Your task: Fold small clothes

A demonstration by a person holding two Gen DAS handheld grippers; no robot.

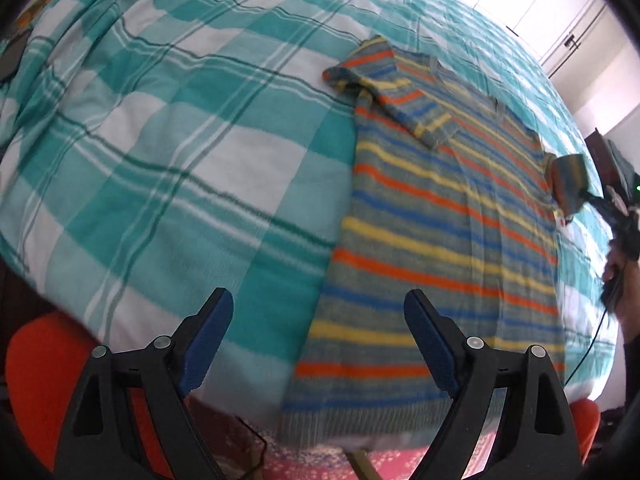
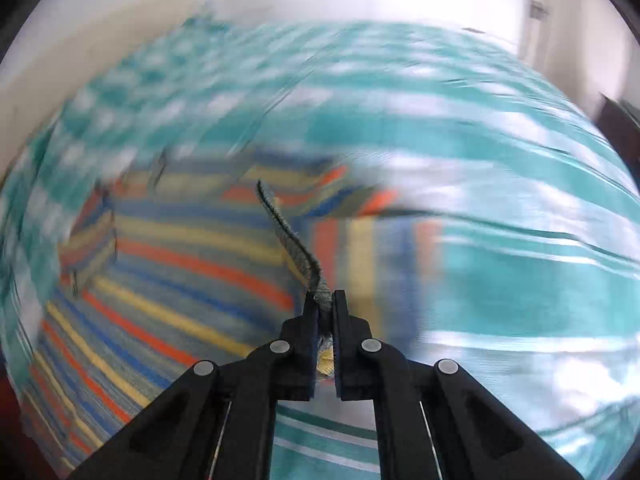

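A small striped sweater (image 1: 440, 216) in grey, orange, yellow and blue lies flat on the bed, hem toward me. Its left sleeve (image 1: 396, 92) is folded across the chest. My left gripper (image 1: 320, 320) is open and empty, hovering above the hem's left corner. My right gripper (image 2: 324, 304) is shut on the cuff of the right sleeve (image 2: 296, 240) and holds it lifted over the sweater (image 2: 160, 280). In the left wrist view the right gripper (image 1: 592, 196) shows at the right edge with the sleeve (image 1: 568, 182) raised.
The bed is covered by a teal and white plaid blanket (image 1: 160, 140). An orange seat (image 1: 36, 380) sits by the bed's near edge. White closet doors (image 1: 532, 4) stand beyond the bed. A pink patterned floor mat (image 1: 320, 464) lies below.
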